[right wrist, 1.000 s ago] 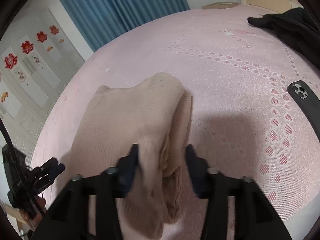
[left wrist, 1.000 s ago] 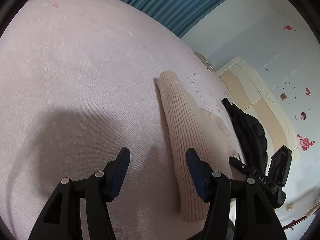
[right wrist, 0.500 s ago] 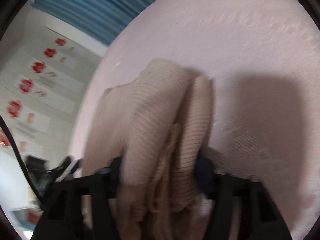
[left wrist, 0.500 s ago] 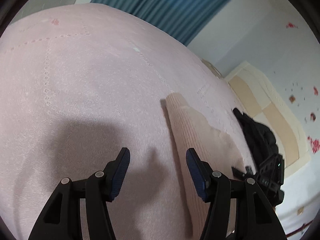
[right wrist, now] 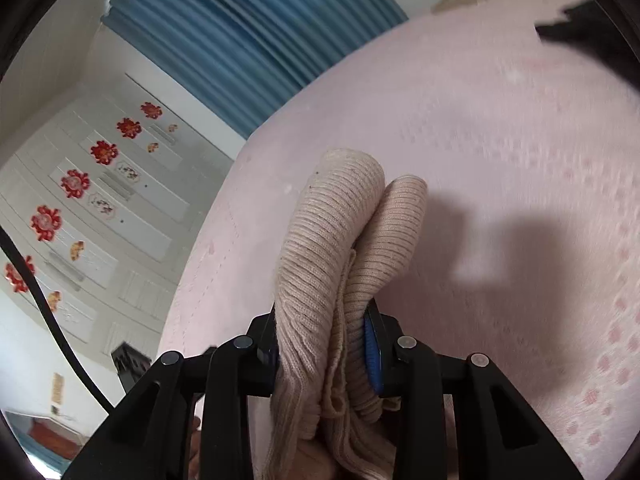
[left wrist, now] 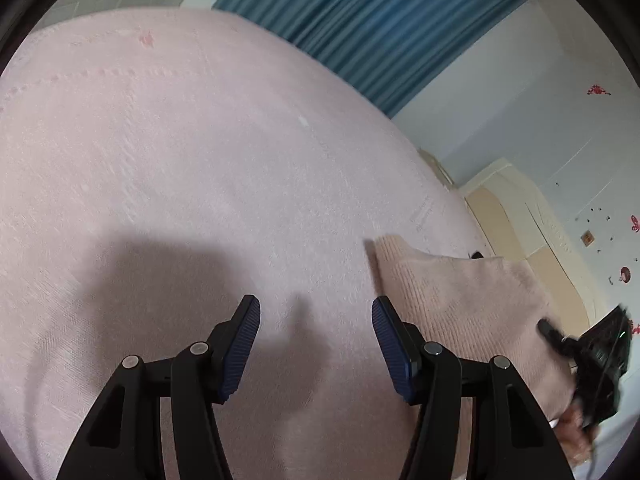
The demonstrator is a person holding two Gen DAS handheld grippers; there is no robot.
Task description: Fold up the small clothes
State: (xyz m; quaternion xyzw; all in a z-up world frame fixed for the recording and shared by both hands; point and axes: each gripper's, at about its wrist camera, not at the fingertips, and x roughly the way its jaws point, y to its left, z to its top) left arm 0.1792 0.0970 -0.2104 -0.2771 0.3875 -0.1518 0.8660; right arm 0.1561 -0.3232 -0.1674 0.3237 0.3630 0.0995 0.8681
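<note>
A beige ribbed knit garment [right wrist: 344, 256] is bunched between the jaws of my right gripper [right wrist: 326, 344], which is shut on it and holds it lifted above the pink bed cover [right wrist: 500, 152]. In the left wrist view the same garment [left wrist: 460, 304] hangs raised at the right, with my right gripper [left wrist: 592, 360] holding its far end. My left gripper [left wrist: 316, 340] is open and empty, hovering over the pink bed cover [left wrist: 180, 160] just left of the garment.
A black garment [right wrist: 592, 28] lies on the bed's far right. Blue curtains [left wrist: 380, 28] hang behind the bed. A cream headboard [left wrist: 516, 216] stands against the wall. A white wardrobe with red flower decals [right wrist: 76, 184] stands to the left.
My right gripper has closed on the beige garment and lifted it off the bed. My left gripper stays open and has drifted left, away from the garment.
</note>
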